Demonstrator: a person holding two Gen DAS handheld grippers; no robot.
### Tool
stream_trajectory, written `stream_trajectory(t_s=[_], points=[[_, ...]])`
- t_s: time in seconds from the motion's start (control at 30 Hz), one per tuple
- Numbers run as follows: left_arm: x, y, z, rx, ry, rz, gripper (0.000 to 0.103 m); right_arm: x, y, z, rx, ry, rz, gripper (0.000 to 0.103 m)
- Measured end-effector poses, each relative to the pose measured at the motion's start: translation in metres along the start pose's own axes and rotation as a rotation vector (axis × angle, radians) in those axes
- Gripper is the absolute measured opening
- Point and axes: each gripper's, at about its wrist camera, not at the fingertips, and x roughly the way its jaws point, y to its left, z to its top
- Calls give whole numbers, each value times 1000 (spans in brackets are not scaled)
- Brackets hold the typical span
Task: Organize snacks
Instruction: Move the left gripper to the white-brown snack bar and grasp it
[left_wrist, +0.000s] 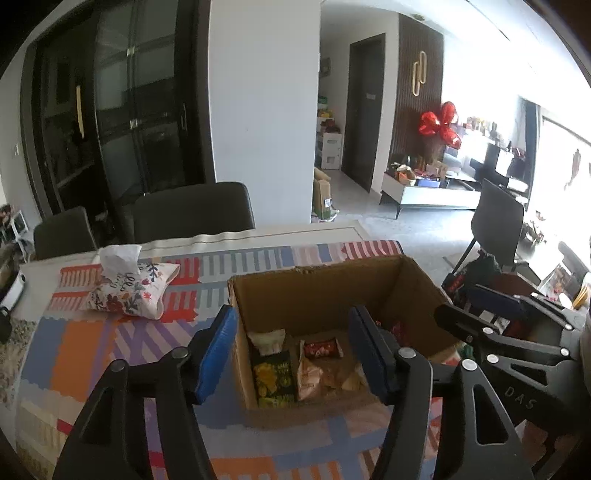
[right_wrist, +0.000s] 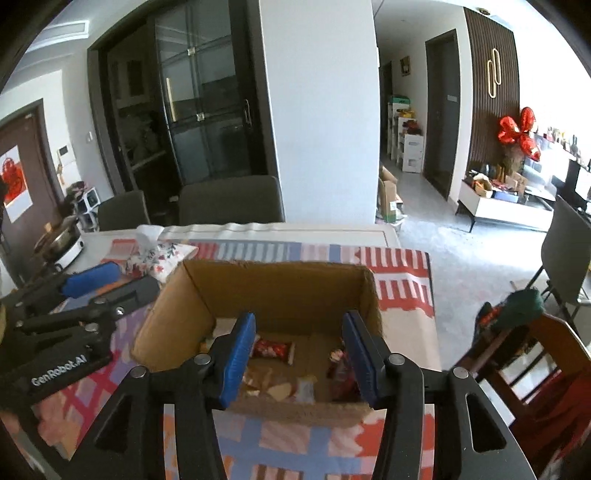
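An open cardboard box (left_wrist: 314, 267) (right_wrist: 277, 264) stands on the colourful tablecloth (left_wrist: 85, 350). Several snacks lie on its floor: a green-and-yellow packet (left_wrist: 275, 380), a red packet (left_wrist: 320, 349) (right_wrist: 271, 349), a pale orange bag (left_wrist: 310, 380) and a dark red packet (right_wrist: 340, 369). My left gripper (left_wrist: 291, 317) is open over the box's near left corner, one blue pad outside the wall and one inside, with nothing held. My right gripper (right_wrist: 299, 325) is open over the box's near edge, nothing between its pads. Each gripper also shows beside the box in the other view: right gripper (left_wrist: 476, 306), left gripper (right_wrist: 114, 282).
A floral tissue pouch (left_wrist: 129, 291) (right_wrist: 159, 254) lies on the cloth behind and left of the box. Dark chairs (left_wrist: 192, 210) stand at the table's far side. A wooden chair (right_wrist: 535, 362) with clothes sits at the right. A cooking pot (right_wrist: 62, 243) stands at the far left.
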Motion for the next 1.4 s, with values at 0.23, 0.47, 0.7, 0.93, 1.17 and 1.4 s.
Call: stream_trajectory(t_s=[0.23,0.47,0.7,0.93,1.17,1.4], points=[[-34,-21,-34,31,-24,-14,65,-42,-2,-34,8,-42,-11,58],[-61,-48,-64,76,-45,-67,71,-81,-8,-73,0,-48,-47,66],[-69,-91,-95,164,-2,-154,72,-106,-37,-116,59,0,-86,67],[-60,-124,-121,235,51,-227,72,-115,-62,-160,121,73,-141,67],[-40,-154,-154,296,150,-304,71,-113,-86,-203,190,165,-174,67],[-18,-175,-179,348,244,-376,63,-107,-97,-239,236,246,-184,67]])
